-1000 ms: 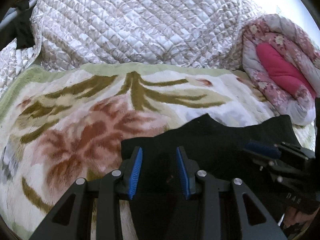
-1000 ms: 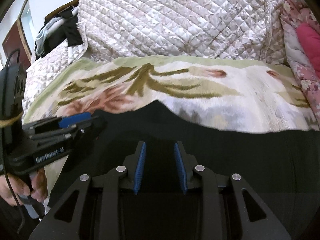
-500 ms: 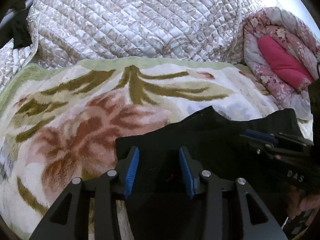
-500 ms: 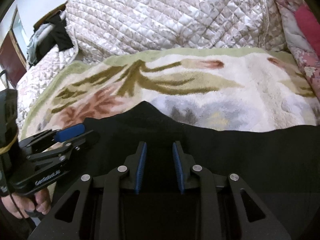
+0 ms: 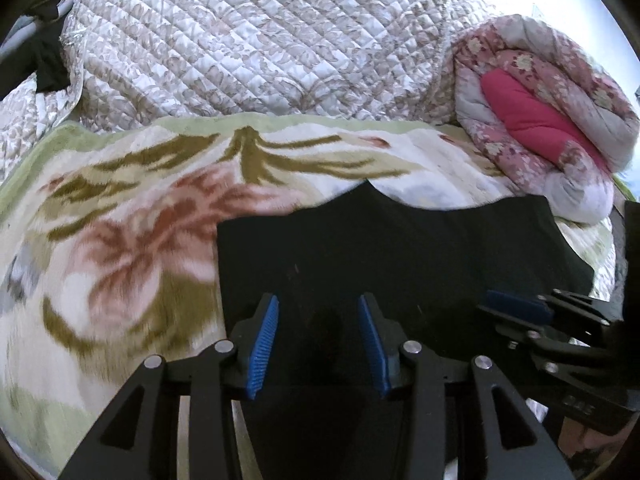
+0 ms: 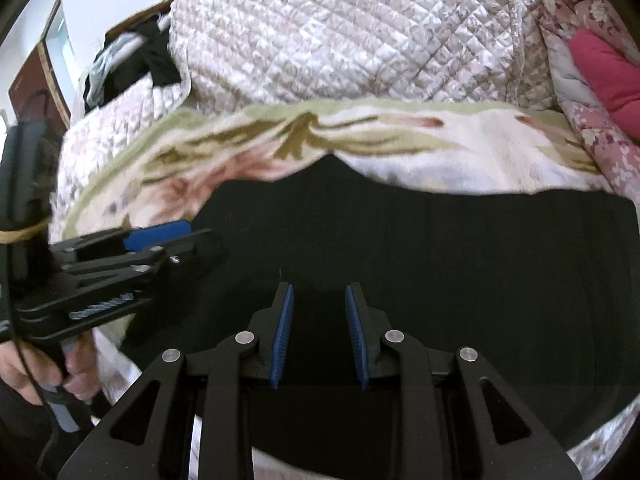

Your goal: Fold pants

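Black pants (image 5: 400, 248) lie flat and spread on a flowered fleece blanket (image 5: 120, 240); their far edge has a small peak in the middle. My left gripper (image 5: 318, 298) hangs over the pants' left part, blue pads apart, only dark cloth showing below the gap. Over the pants' (image 6: 440, 248) near middle my right gripper (image 6: 319, 286) stands with a narrower gap between its pads. Each gripper shows in the other's view: the right gripper (image 5: 516, 304) at the right edge, the left gripper (image 6: 160, 236) at the left, held by a hand (image 6: 24, 368).
A quilted cream bedspread (image 5: 260, 48) rises behind the blanket. A rolled pink floral duvet (image 5: 540, 120) lies at the back right. Dark clothes (image 6: 132, 64) hang over a rail at the back left. The pants' near edge lies just under the right gripper.
Both grippers have drawn back toward the near side, so more of the pants shows ahead of the pads. The left pads stand a little wider, the right a little closer.
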